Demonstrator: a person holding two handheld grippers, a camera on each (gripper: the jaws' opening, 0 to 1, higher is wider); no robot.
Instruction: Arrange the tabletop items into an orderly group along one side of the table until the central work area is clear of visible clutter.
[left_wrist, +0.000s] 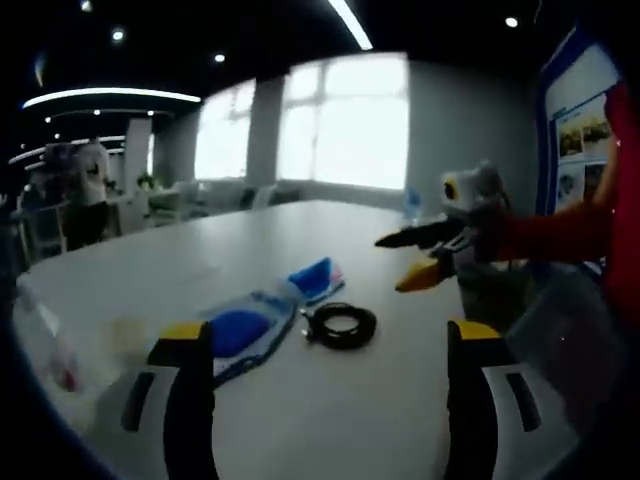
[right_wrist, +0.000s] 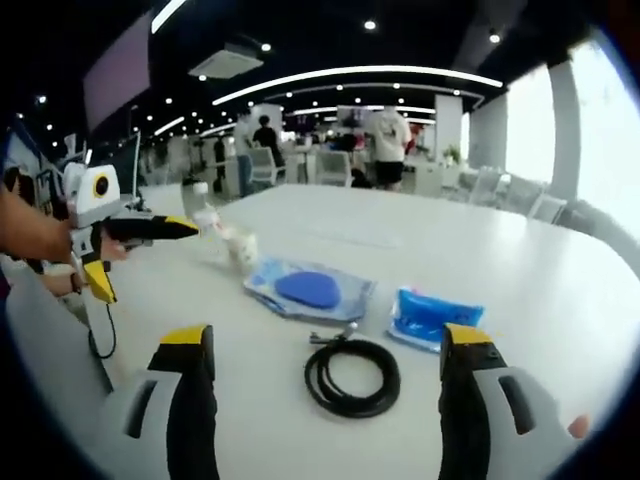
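A coiled black cable (left_wrist: 342, 325) (right_wrist: 352, 377) lies on the white table (left_wrist: 250, 240) (right_wrist: 500, 240). Beside it are a flat clear pouch with a blue oval inside (left_wrist: 245, 325) (right_wrist: 310, 290) and a smaller blue packet (left_wrist: 318, 275) (right_wrist: 430, 315). My left gripper (left_wrist: 328, 335) is open, low over the table, with the cable just ahead between its jaws. In the right gripper view it (right_wrist: 150, 258) hangs at the left, held by a hand. My right gripper (right_wrist: 325, 340) is also open and faces the cable from the opposite side; in the left gripper view it (left_wrist: 392, 262) comes in from the right.
A clear bottle (right_wrist: 205, 225) and a small pale cup (right_wrist: 243, 248) (left_wrist: 128, 335) stand near the table edge by the pouch. A red sleeve (left_wrist: 560, 235) reaches in from the right. People (right_wrist: 385, 140) stand among desks far behind. Bright windows (left_wrist: 350, 120) line the wall.
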